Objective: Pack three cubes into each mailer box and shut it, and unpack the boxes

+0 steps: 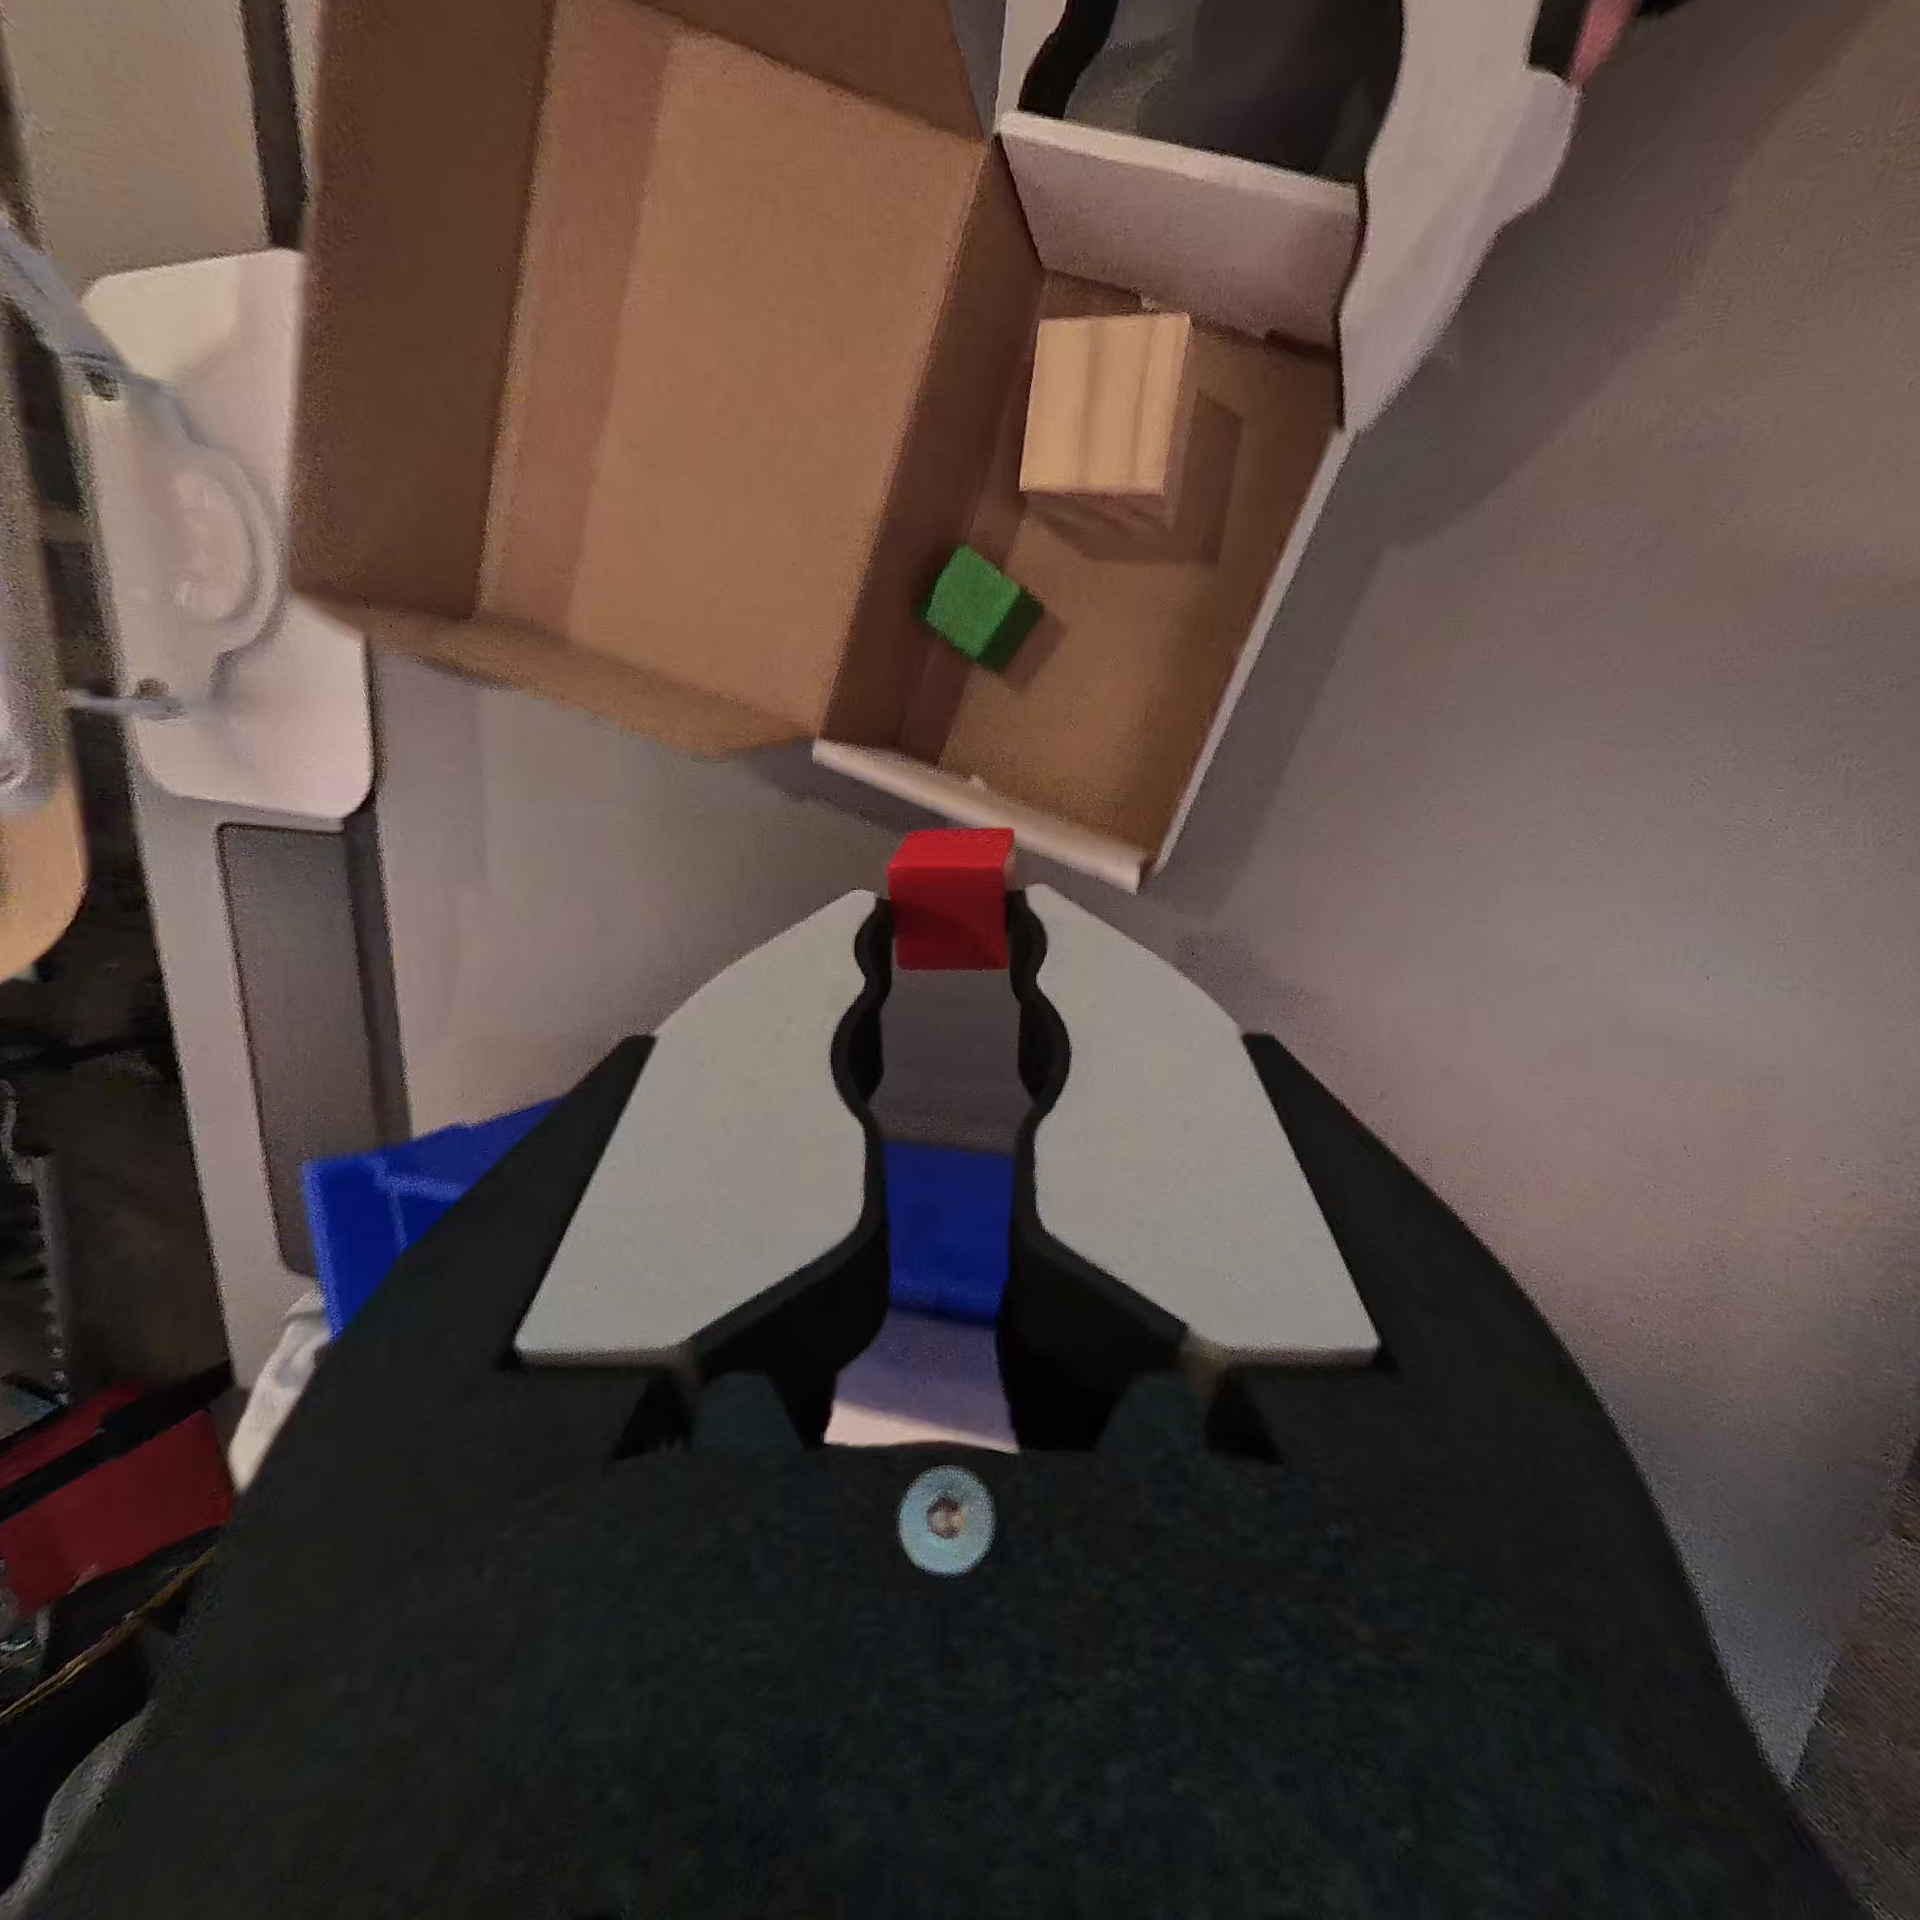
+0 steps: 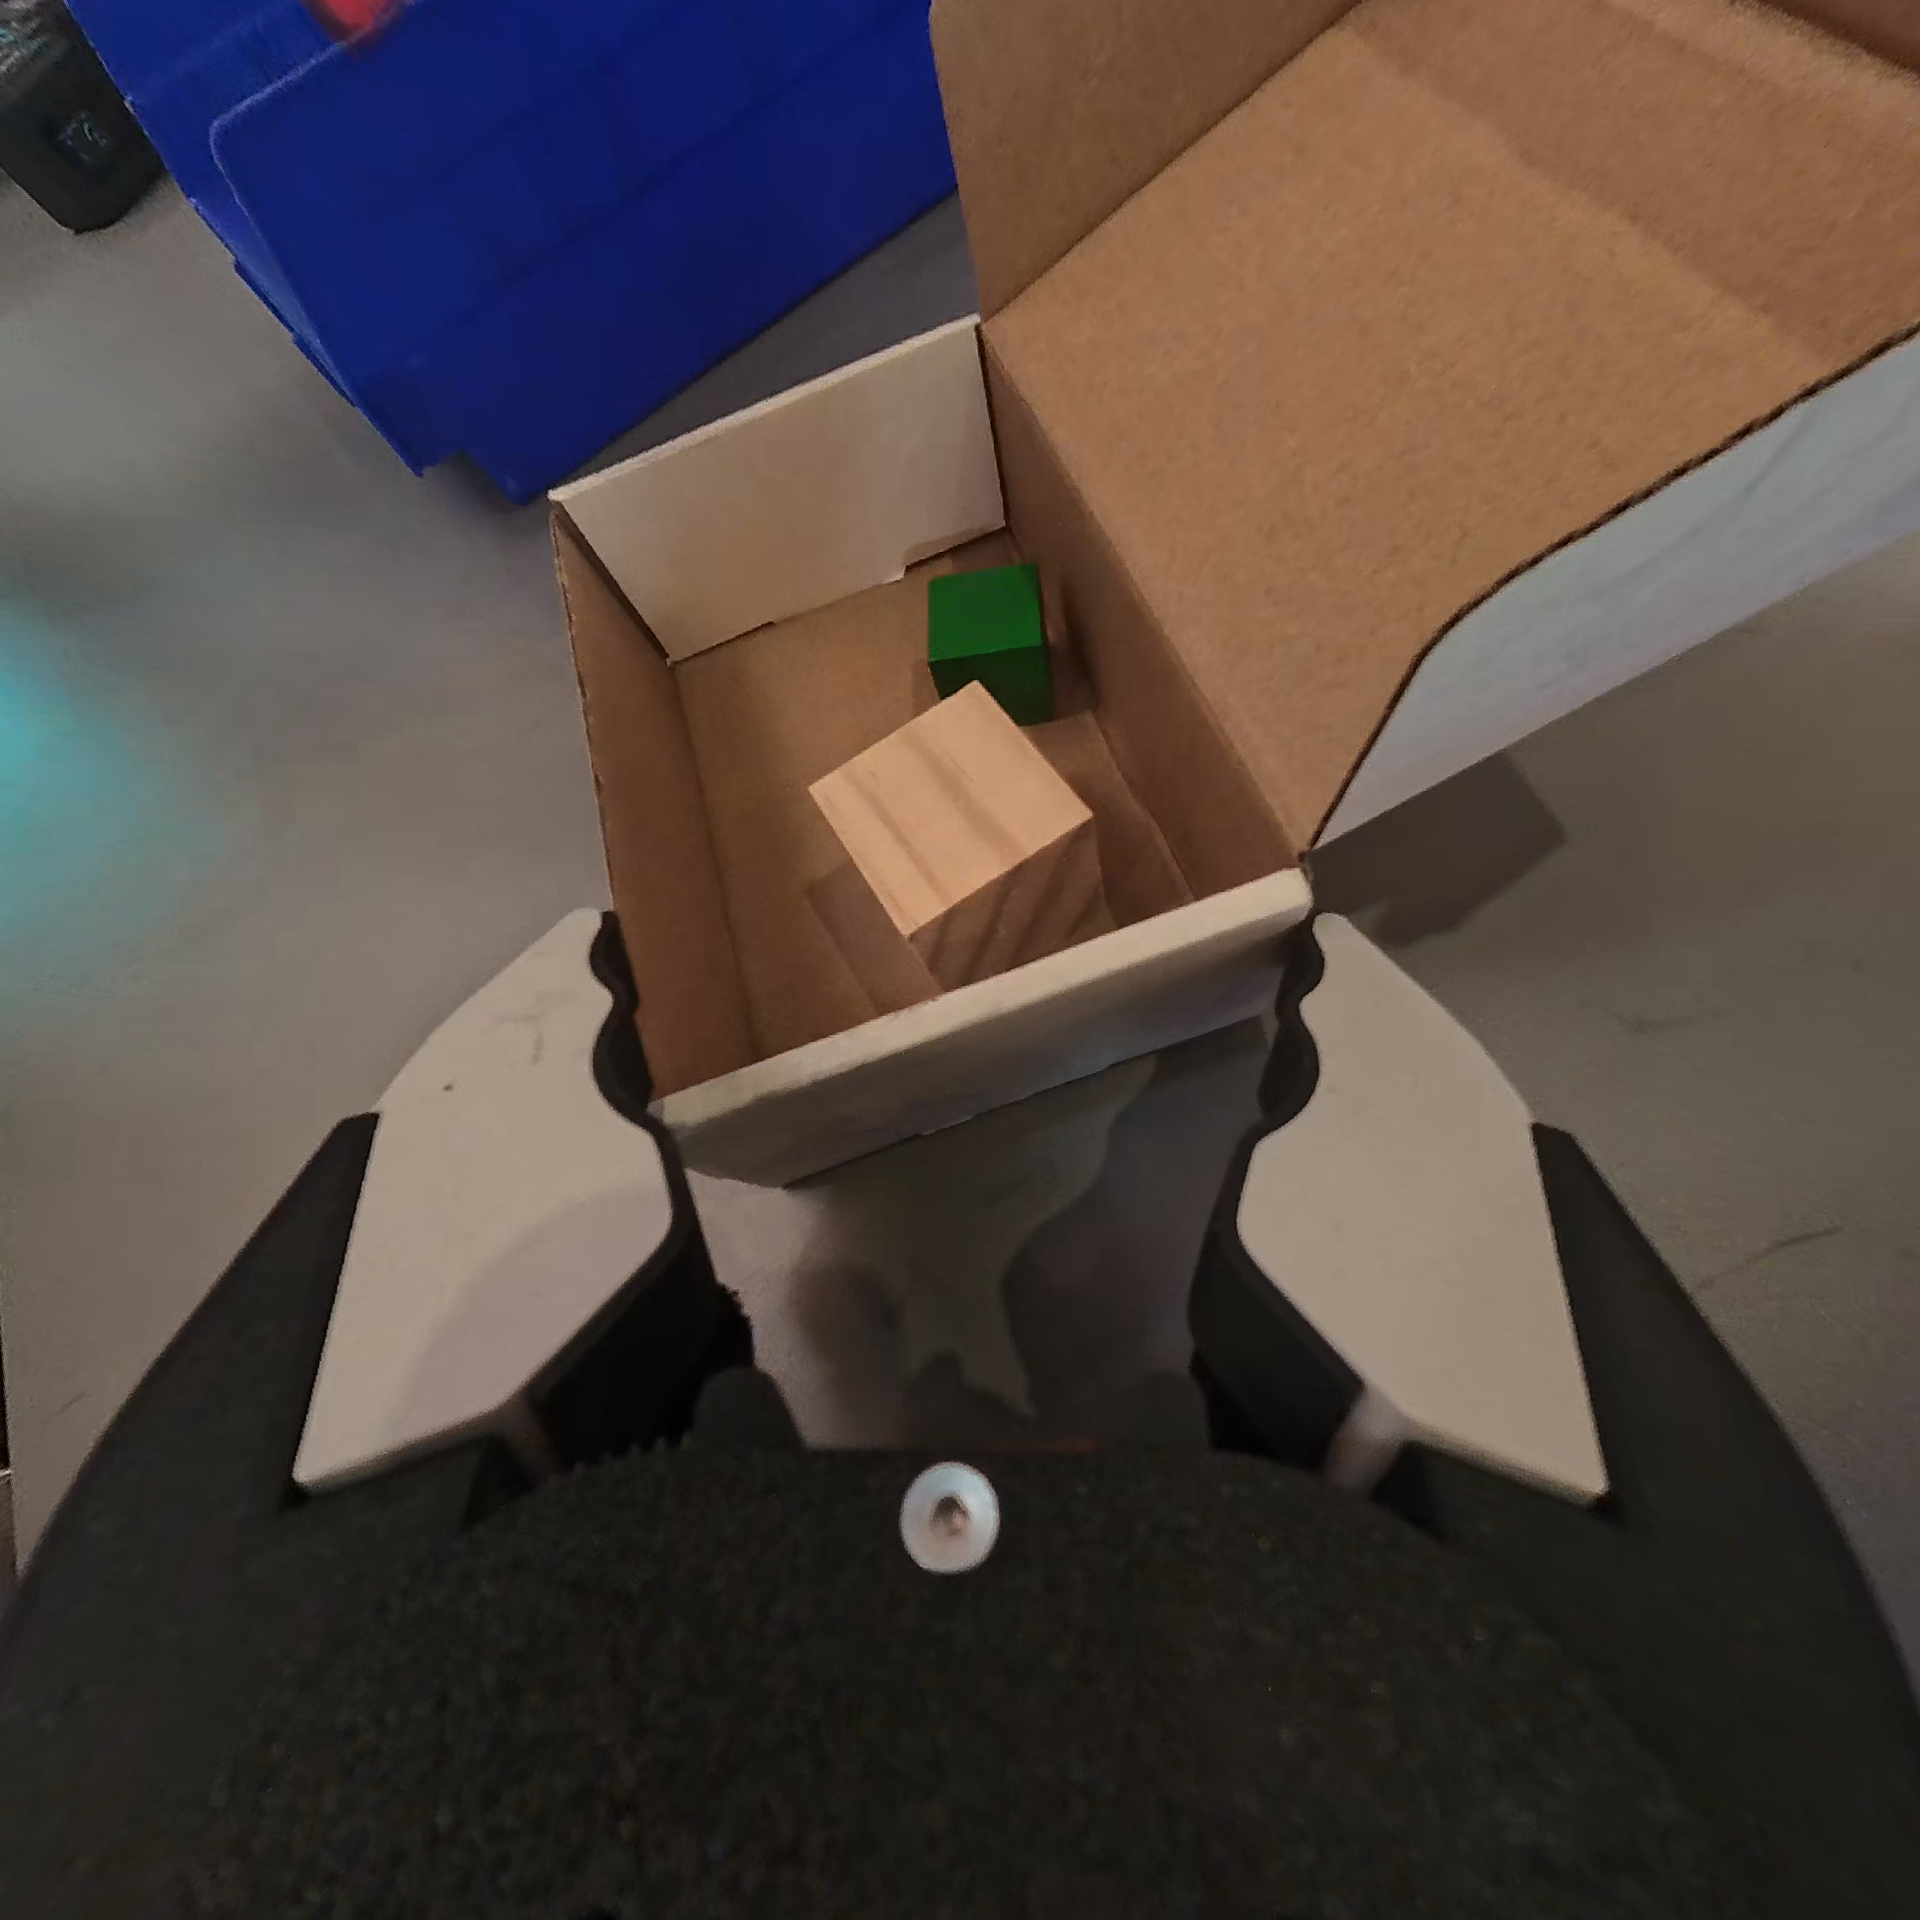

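A blue plastic bin rests on the grey floor.

3 cubes, 1 mailer box, 1 blue bin.

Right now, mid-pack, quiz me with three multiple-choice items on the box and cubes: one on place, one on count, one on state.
1. Where is the small green wooden cube?
A. inside the open cardboard mailer box
B. on the floor
C. in the blue bin

2. How many cubes lie in the box?
A. none
B. two
C. three

3. What are the left tongs doing?
A. gaping empty
B. gripping the lid
C. shut on the small red cube

Answers: 1 A, it sits on the box bottom beside the pale wooden cube; 2 B, only green and pale show; 3 C, fingertips pinch it before the box.
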